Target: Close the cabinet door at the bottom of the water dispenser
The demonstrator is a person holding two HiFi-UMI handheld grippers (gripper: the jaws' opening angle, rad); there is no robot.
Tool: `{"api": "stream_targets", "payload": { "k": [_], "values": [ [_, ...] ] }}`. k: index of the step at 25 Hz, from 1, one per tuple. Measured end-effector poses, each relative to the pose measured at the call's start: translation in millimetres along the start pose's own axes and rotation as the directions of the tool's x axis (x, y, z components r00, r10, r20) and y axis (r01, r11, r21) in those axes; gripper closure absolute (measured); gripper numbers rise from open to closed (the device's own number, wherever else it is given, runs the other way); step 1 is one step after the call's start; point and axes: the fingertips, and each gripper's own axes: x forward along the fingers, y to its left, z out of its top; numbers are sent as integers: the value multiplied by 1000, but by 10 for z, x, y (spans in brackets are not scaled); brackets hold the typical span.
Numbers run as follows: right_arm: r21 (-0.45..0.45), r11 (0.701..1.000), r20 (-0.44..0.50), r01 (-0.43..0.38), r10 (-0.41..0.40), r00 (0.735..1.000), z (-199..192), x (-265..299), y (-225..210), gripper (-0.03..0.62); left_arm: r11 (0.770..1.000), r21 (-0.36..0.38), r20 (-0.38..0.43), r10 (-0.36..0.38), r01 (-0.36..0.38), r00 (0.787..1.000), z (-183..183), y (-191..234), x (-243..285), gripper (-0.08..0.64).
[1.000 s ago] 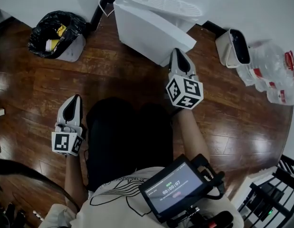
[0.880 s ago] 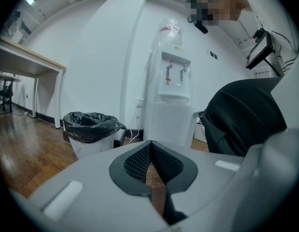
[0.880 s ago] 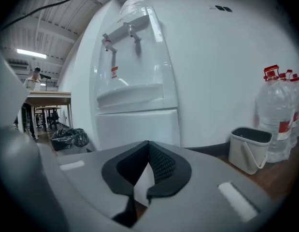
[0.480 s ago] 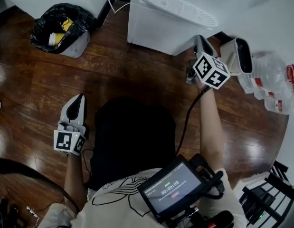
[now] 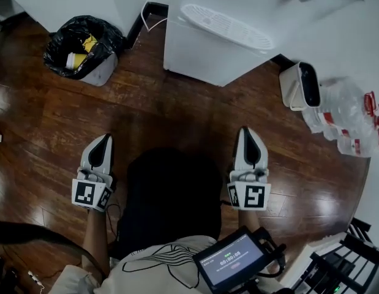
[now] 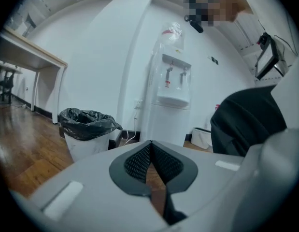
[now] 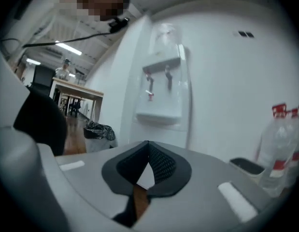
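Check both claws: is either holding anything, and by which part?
Nothing is held. The left claw and right claw are both shut and empty, apart from the dispenser.

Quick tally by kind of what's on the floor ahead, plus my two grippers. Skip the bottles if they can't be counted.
water dispenser: 1
bins: 2, the black-bagged bin and the small white bin
grippers: 2, the left gripper and the right gripper, both shut with nothing held
Total: 5, leaving out the bottles, which overlap too much to count.
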Motion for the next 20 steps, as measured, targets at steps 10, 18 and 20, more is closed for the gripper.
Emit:
{"api": "stream_targets", "payload": {
  "k": [10,18,20],
  "values": [
    [246,969,-426,-23,129,895,1137,-1581,591,591,994,-99,-139,-64,50,988,1521,-740,-896,542],
    [363,932,-306,13,106,946,3466,-1704,657,589,957,-96,-3,-276,274,961,3921,-2176,-1319,543],
    [326,945,-222,-13,90,971,4074,-1756,641,589,957,-61,-17,-284,283,959,4331,-2443,-1476,549]
  ]
}}
